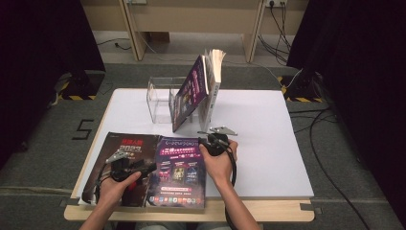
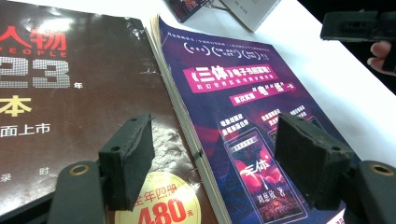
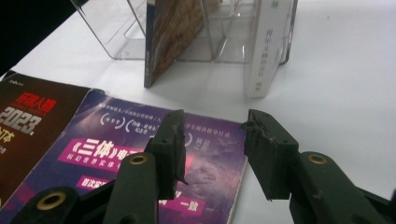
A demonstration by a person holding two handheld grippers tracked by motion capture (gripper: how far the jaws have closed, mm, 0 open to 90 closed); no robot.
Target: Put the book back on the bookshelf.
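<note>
White tabletop (image 1: 258,143) fills the middle of the high view, with grey floor around it and dark curtains at either side. At about seven o'clock on the table lie two magazines side by side, edges touching: a dark brown magazine (image 1: 125,163) on the left and a purple magazine (image 1: 179,173) on the right. At twelve o'clock stands a clear plastic rack (image 1: 160,98) holding a leaning purple book (image 1: 190,92) and, just beside it at three o'clock, a pale book (image 1: 214,81) with its pages fanned.

Over the brown magazine, the left gripper (image 1: 131,168) is held low, its jaws wide apart and empty; in the left gripper view they straddle the seam between the two covers. The right gripper (image 1: 214,140) sits at the purple magazine's top right corner, at about one o'clock of that cover. Its jaws stand apart with nothing between the pads, the corner lying just below them in the right gripper view.
</note>
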